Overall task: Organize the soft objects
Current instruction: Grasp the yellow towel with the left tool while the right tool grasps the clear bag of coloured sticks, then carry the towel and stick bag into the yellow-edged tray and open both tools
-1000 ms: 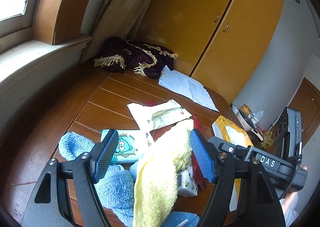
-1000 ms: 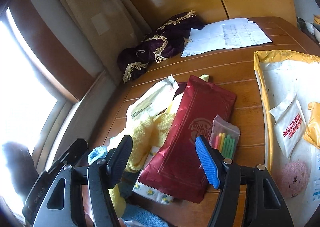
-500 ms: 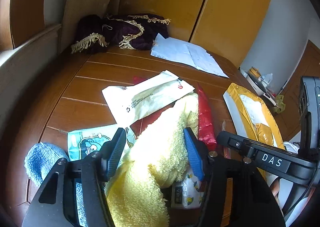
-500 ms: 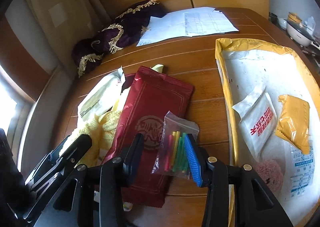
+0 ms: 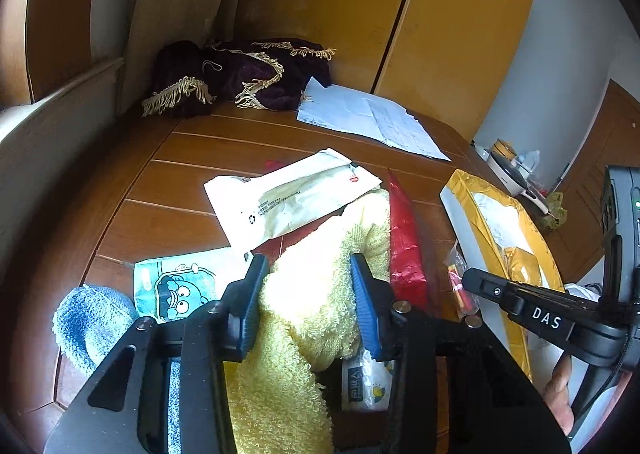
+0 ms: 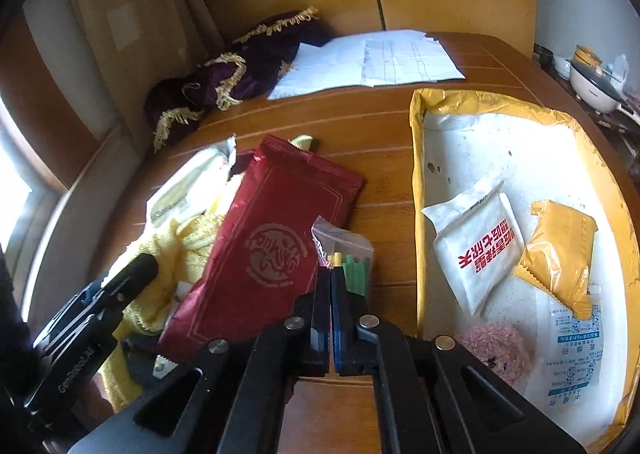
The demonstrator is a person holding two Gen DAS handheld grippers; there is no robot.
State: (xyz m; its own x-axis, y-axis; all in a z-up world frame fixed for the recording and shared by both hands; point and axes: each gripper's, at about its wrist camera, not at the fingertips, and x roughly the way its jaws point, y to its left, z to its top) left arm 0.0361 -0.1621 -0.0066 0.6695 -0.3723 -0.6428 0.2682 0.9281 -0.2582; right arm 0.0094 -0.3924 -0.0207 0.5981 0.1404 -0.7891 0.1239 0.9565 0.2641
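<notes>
Fingers of the left gripper (image 5: pixel 306 306) are squeezing the yellow towel (image 5: pixel 320 294) piled on the tabletop (image 5: pixel 180 181); being limp, it needs a bunched hold. Right gripper (image 6: pixel 331 314) is pinching the small plastic bag (image 6: pixel 344 250), light and slippery.

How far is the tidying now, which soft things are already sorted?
Done: nothing looks sorted. In hand: left gripper squeezes the fluffy yellow towel; right gripper pinches the small clear bag of coloured sticks. Left: the blue terry cloth and dark red foil pouch.

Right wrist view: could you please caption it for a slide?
Right gripper shut on small zip bag beside dark red pouch.
</notes>
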